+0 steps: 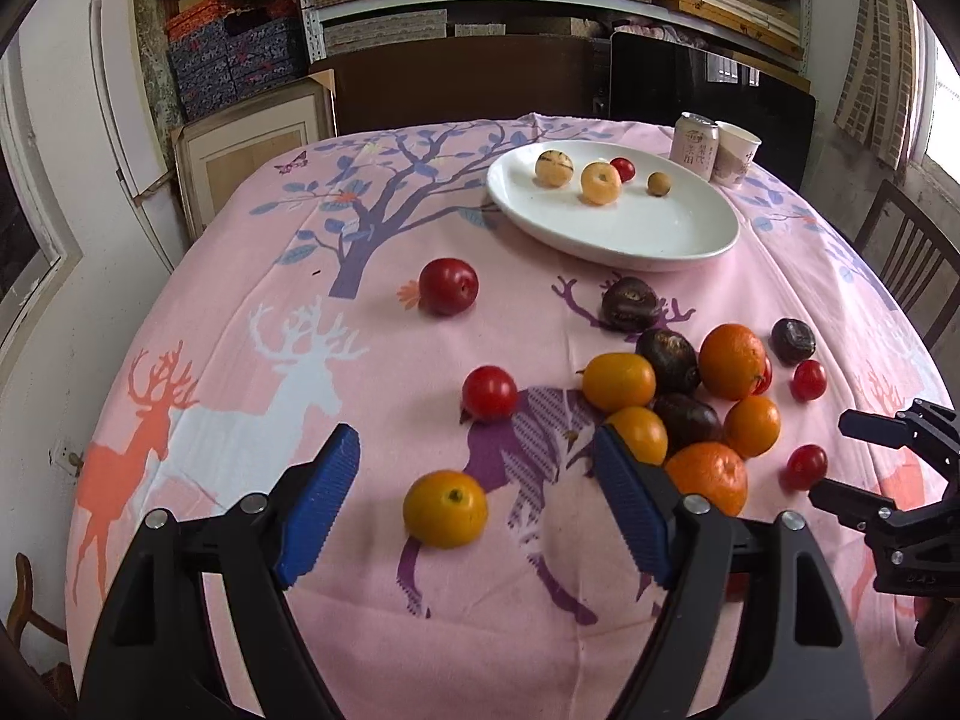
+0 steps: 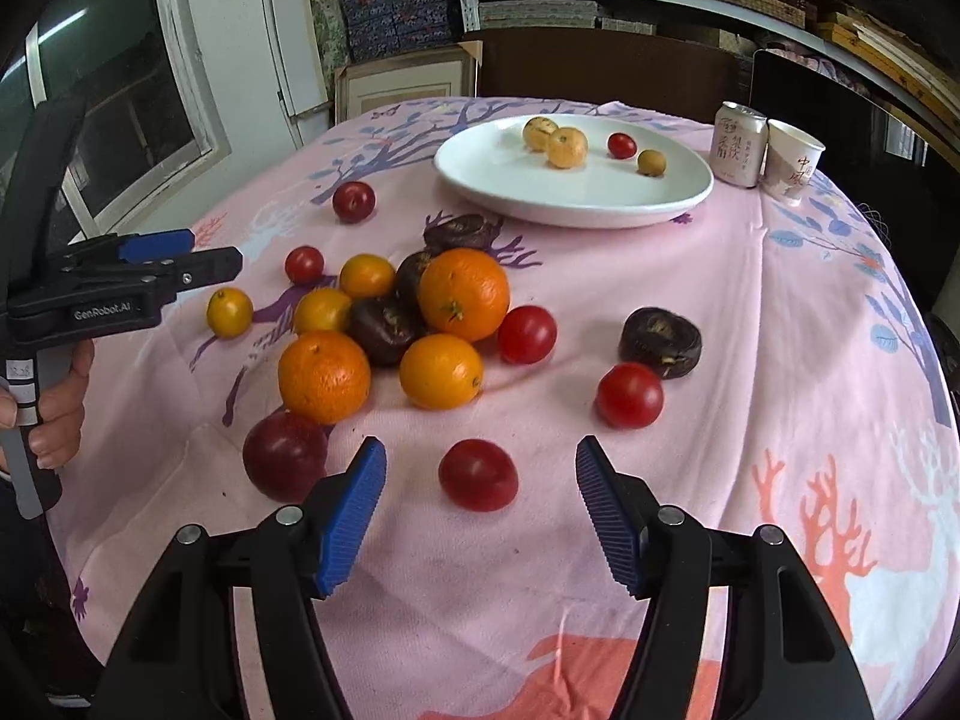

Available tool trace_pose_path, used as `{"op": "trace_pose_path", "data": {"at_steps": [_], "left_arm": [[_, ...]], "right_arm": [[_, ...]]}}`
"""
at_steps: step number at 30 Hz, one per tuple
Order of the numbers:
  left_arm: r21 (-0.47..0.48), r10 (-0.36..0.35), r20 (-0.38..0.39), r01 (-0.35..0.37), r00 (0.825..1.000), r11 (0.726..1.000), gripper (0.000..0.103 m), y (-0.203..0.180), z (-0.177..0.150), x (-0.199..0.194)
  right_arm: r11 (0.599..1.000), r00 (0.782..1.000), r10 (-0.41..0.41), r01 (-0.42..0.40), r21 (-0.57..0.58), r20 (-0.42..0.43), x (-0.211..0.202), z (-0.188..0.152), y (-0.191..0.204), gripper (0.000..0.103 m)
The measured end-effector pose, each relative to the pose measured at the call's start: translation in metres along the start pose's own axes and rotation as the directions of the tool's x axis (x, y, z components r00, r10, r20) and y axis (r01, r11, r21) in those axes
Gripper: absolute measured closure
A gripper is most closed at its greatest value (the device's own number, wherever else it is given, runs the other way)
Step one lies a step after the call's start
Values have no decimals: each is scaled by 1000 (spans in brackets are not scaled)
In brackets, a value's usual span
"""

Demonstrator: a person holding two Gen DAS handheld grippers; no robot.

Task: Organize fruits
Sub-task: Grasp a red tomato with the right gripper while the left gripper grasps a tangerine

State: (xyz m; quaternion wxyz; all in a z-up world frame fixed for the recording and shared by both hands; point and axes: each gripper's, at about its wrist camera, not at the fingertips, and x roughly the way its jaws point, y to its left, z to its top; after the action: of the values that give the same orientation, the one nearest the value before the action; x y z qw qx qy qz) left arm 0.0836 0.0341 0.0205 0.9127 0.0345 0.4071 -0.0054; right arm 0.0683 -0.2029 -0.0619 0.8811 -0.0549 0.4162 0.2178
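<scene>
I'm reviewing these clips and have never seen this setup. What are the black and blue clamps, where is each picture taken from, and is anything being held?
No robot here: a person holds a handheld two-finger clamp in each hand, each carrying a forward-looking camera. One picture looks along the left gripper, the other along the right gripper. Both stand open and hold nothing; the right one's jaws are opening. A yellow-orange fruit lies before the left gripper, a red tomato before the right. On the pink tablecloth lie loose oranges, tomatoes and dark fruits. A white plate holds four small fruits, beside a can and a paper cup.
</scene>
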Motion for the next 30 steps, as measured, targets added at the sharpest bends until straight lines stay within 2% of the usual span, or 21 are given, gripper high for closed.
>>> {"op": "trace_pose_path", "data": {"at_steps": [4,5,6,7,8,16,19,20,22,24,27,30], "left_arm": [[-10,8,-23,-8,1000,1000,25,8,-9,3],[-12,8,-29,-8,1000,1000,25,9,-11,5],[-14,8,-34,-8,999,1000,25,11,-13,6],[-14,8,-39,-8,999,1000,25,12,-15,8],[-13,10,-44,-10,999,1000,25,12,-16,10],[-6,25,-90,-25,996,1000,26,11,-20,36],[-9,22,-125,-24,992,1000,43,10,-18,48],[-12,15,-140,-16,990,1000,56,11,-18,53],[-18,-1,-140,-1,990,1000,66,9,-18,54],[5,15,-141,-14,990,1000,66,5,-19,53],[-12,-35,-170,34,985,999,66,3,-17,49],[1,-56,-123,56,991,998,66,-5,-3,30]], "right_arm": [[1000,999,-25,25,-6,-35,15,-4,7,37],[1000,999,-30,30,-5,-38,18,-5,8,40],[999,998,-39,39,-5,-47,21,-6,8,54],[998,997,-61,60,-10,-48,23,-7,8,59],[997,996,-80,79,-19,-37,22,-7,9,73],[999,999,-33,34,18,-21,20,-8,0,73],[999,1000,-19,19,30,-17,19,-9,-2,73],[999,1000,-14,15,34,-16,19,-8,-3,73],[999,1000,-6,7,43,-12,19,-9,-4,73],[999,1000,-6,6,52,-3,16,-9,-6,73],[999,1000,-7,6,40,24,7,-7,-4,73],[1000,997,-4,2,22,82,-13,2,-4,73]]}}
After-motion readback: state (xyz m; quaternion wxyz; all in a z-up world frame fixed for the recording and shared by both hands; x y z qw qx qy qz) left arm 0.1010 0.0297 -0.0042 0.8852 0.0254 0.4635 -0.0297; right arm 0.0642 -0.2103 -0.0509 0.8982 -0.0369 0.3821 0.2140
